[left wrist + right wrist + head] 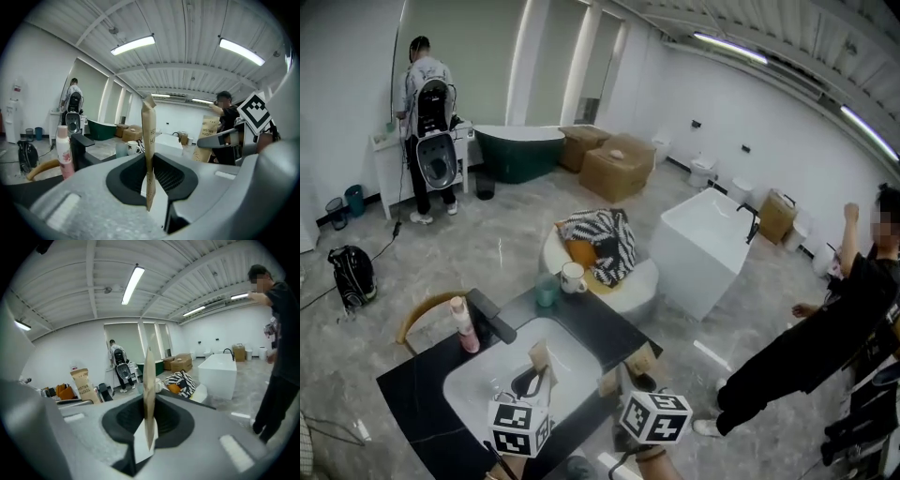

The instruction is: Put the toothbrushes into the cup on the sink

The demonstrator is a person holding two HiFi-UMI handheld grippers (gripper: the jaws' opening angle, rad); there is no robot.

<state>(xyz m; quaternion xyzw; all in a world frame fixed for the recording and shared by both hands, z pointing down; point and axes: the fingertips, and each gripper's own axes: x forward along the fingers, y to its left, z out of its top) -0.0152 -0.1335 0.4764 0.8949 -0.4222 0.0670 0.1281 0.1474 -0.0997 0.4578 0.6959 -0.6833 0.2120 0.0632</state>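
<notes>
toothbrush packet [149, 140] edge-on, face [82, 383] in right gripper view

A dark green bathtub [520, 150] stands near cardboard boxes [617, 167] by the far wall.

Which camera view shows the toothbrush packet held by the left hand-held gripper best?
The right gripper view: the toothbrush packet faces the camera, print readable. The left gripper view shows only its thin edge between the jaws; the head view shows it small.

Two toothbrush packets [149, 136] [149, 394], two cups [546, 291] [573, 277], one bottle [466, 326].
</notes>
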